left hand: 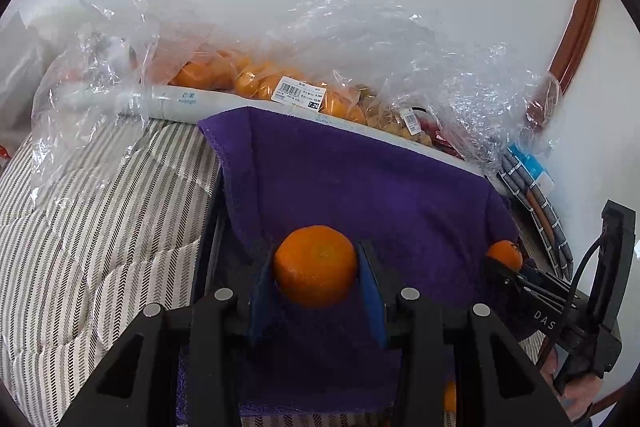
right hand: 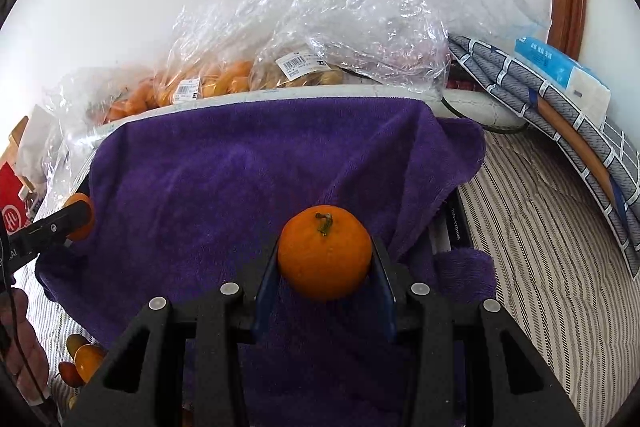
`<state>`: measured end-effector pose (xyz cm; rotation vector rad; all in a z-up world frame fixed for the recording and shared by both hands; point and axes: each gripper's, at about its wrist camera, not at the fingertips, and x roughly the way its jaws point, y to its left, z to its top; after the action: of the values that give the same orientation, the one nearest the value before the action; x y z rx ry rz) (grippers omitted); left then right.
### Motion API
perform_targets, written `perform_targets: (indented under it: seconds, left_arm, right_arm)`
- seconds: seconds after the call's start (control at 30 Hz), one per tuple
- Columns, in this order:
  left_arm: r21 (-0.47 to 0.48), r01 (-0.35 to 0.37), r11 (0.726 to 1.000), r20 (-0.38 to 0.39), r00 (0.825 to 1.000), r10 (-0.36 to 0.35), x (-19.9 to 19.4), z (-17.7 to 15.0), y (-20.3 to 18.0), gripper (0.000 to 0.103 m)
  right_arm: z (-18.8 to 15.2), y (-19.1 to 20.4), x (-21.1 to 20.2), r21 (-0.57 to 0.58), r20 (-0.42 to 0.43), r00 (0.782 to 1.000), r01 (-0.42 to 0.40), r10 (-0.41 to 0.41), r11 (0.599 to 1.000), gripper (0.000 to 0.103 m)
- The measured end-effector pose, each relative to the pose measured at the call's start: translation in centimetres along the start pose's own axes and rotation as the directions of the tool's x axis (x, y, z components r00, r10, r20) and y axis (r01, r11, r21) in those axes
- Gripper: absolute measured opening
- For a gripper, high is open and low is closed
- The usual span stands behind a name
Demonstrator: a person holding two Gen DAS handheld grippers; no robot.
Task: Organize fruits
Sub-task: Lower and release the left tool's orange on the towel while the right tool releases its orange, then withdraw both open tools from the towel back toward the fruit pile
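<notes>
My left gripper [left hand: 316,267] is shut on an orange mandarin [left hand: 315,265], held above a purple towel [left hand: 360,179]. My right gripper [right hand: 325,259] is shut on a second mandarin [right hand: 325,253] with its stem up, over the same purple towel [right hand: 240,167]. The right gripper with its mandarin [left hand: 505,254] shows at the right of the left wrist view. The left gripper with its mandarin [right hand: 80,215] shows at the left of the right wrist view. Clear plastic bags of oranges [left hand: 248,79] lie behind the towel, also in the right wrist view [right hand: 188,87].
A striped bedcover [left hand: 80,247] lies around the towel. A white tray rim [right hand: 320,91] borders the towel's far edge. A grey patterned cloth [right hand: 560,115] and a blue-white pack [right hand: 560,67] lie at right. Small loose fruits [right hand: 86,359] lie at lower left. A wall stands behind.
</notes>
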<state>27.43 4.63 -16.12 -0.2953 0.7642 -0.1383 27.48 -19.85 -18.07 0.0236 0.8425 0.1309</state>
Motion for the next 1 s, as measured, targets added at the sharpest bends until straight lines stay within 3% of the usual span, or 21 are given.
perform_targets:
  seconds: [0.17,0.37,0.5,0.63,0.73,1.0]
  left_arm:
    - [-0.001,-0.007,1.000,-0.013,1.000,0.007,0.3,0.0,0.0,0.039]
    - [-0.001,-0.007,1.000,-0.013,1.000,0.007,0.3,0.0,-0.1,0.039]
    - [0.007,-0.011,1.000,-0.010,1.000,0.011,0.3,-0.1,-0.3,0.039]
    - [-0.007,0.011,1.000,0.014,1.000,-0.011,-0.2,0.0,-0.2,0.040]
    - [0.003,0.019,1.000,0.035,0.999,-0.019,-0.8,0.0,-0.4,0.048]
    - [0.038,-0.010,0.999,0.060,0.998,0.007,-1.4,-0.2,-1.4,0.048]
  right_arm:
    - [-0.1,0.3,-0.6,-0.010,0.032,0.999,-0.012,0.012,1.000,0.044]
    - [-0.2,1.1,-2.2,-0.056,0.106,0.994,-0.006,0.012,0.998,0.060]
    - [-0.2,1.5,-2.9,-0.077,0.138,0.990,-0.002,0.013,0.997,0.064]
    - [-0.3,1.8,-3.0,-0.081,0.150,0.989,0.015,-0.002,0.997,0.065]
    - [-0.4,1.6,-3.1,-0.070,0.152,0.988,0.006,0.005,0.998,0.065]
    - [-0.4,1.5,-3.9,-0.074,0.182,0.983,0.040,-0.026,0.996,0.065]
